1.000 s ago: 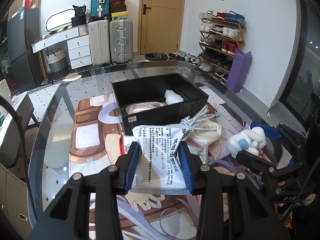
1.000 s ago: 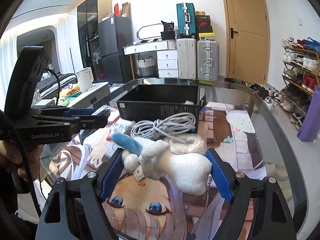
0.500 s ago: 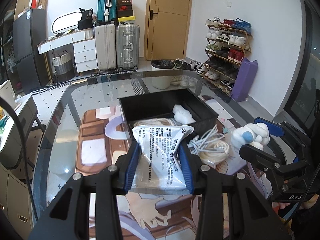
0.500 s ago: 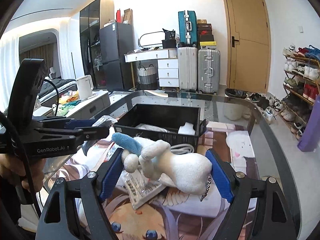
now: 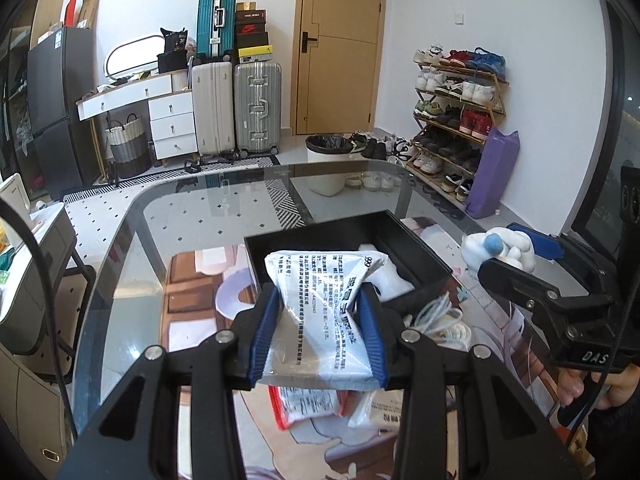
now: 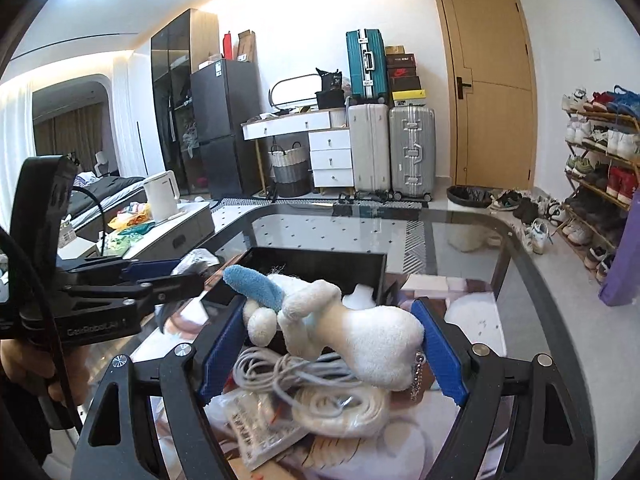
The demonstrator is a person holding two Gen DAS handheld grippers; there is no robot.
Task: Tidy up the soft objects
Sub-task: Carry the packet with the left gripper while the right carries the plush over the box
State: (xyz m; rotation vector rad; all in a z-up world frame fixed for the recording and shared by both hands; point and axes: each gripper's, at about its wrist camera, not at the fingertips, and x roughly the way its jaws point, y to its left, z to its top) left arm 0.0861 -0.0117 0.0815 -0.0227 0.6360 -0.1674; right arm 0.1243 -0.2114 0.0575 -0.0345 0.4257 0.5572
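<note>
In the left wrist view my left gripper [image 5: 318, 330] sits at the lower centre of the frame, pointing forward and slightly down; its two blue pads [image 5: 264, 334] are clenched on a white printed plastic packet [image 5: 320, 312], which bulges upward between them and reaches over the near wall of the black box [image 5: 424, 256] at mid-frame; the box stands on the glass table [image 5: 240, 200], and a white soft item [image 5: 390, 278] lies inside it, partly hidden by the packet. Below the pads, at the bottom centre, further packets [image 5: 308, 402] lie on the printed mat [image 5: 192, 280]; a coil of white cable [image 5: 440, 318] lies just right of the gripper, near the front of the box.

In the right wrist view my right gripper [image 6: 332, 346] occupies the lower centre, held level and aimed at the box [image 6: 320, 266]; its jaws grasp a white plush toy [image 6: 360, 336] with a blue ear [image 6: 256, 286], the toy lying crosswise between the pads, its head toward the left pad and a small bead chain hanging at the right; the toy hangs clear above the cable coil [image 6: 304, 380] and a packet [image 6: 260, 428]. The left gripper [image 6: 160, 276] enters from the left edge at mid-height, my hand [image 6: 24, 364] wrapped on its handle; in the left wrist view the right gripper [image 5: 516, 258] appears at the right edge, toy [image 5: 496, 248] at its tip, beside the right wall of the box.
</note>
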